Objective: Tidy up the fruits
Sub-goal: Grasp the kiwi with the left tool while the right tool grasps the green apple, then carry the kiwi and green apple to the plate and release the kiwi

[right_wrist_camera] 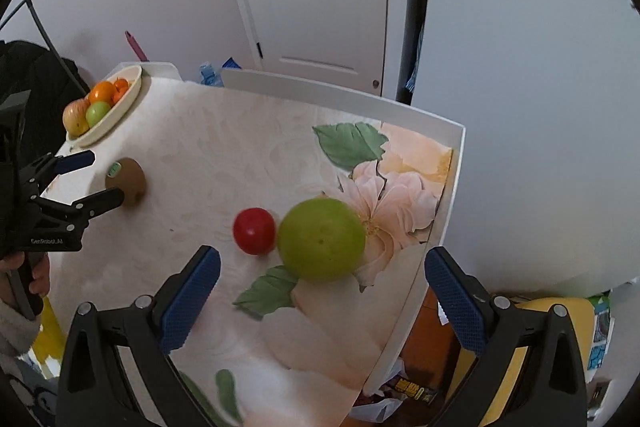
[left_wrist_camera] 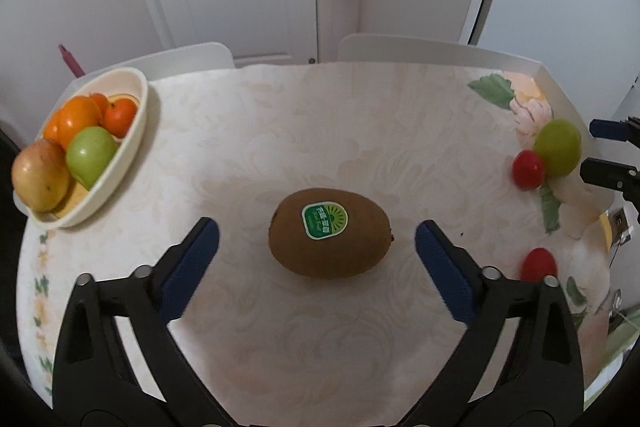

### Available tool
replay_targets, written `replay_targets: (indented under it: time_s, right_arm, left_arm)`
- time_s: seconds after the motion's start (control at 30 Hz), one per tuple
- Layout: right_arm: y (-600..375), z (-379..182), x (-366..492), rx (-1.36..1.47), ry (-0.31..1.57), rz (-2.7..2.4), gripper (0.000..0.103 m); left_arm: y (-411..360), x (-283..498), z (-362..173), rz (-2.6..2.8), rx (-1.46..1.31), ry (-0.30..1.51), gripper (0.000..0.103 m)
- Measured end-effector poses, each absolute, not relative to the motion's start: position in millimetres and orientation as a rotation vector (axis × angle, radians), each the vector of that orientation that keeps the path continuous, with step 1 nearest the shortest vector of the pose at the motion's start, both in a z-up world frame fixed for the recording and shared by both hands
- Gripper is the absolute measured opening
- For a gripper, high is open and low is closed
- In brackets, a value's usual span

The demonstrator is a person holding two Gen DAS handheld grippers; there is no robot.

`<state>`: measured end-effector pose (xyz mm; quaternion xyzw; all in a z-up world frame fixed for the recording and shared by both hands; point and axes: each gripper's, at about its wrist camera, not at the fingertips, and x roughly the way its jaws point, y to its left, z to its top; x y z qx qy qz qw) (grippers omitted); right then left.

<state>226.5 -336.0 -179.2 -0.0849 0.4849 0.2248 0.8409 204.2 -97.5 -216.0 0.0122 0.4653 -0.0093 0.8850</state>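
A brown kiwi [left_wrist_camera: 330, 233] with a green sticker lies on the table between the open fingers of my left gripper [left_wrist_camera: 317, 237], untouched. It also shows in the right wrist view [right_wrist_camera: 127, 181], with the left gripper [right_wrist_camera: 98, 179] around it. A green apple [right_wrist_camera: 321, 239] and a red fruit [right_wrist_camera: 255, 231] lie just ahead of my open, empty right gripper [right_wrist_camera: 322, 273]. The apple [left_wrist_camera: 557, 148] and two red fruits [left_wrist_camera: 529, 170] [left_wrist_camera: 539, 264] show at the right in the left wrist view, near the right gripper [left_wrist_camera: 600, 149].
A cream oval bowl [left_wrist_camera: 134, 131] at the table's far left holds oranges, a green apple and a reddish apple; it also shows in the right wrist view [right_wrist_camera: 120, 109]. The table's right edge [right_wrist_camera: 440, 227] is close to the green apple. White chair backs [left_wrist_camera: 420, 49] stand behind.
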Motion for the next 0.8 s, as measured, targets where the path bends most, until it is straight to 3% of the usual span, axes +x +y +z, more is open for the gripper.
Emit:
replay_targets:
  time_s: [0.1,0.3,0.47,0.63,0.73,0.8]
  right_arm:
    - [-335.3,-184.9,229.1,-0.207,1.008,0.49,0.1]
    - [-330.6,-196.1,236.0,-0.244,1.021,0.51,0.095]
    - [-329.5,-198.8,241.6,-0.267,1.024,0.519,0.086]
    - [-325.6,-201.1,245.8,-0.289,1.024,0.537,0.084]
    - [-322.9,-203.5,246.6,-0.309,1.029,0.552,0.074]
    - [-319.9,-205.7,246.1,-0.319,1.034,0.554,0.073]
  left_arm:
    - [-98.4,207.8,-225.2,-0.021,0.035,0.987,0.097]
    - [-104.8,211.8,-234.7,-0.047,0.046,1.005,0.076]
    - [-105.4,212.5,-234.7,-0.042,0.051,1.001,0.072]
    - [-106.3,212.8,-233.6,-0.034,0.051,1.004,0.07]
    - [-106.0,212.5,-233.2,-0.03,0.048,1.004,0.07]
    - [-105.5,212.8,-232.9,-0.027,0.043,1.004,0.07]
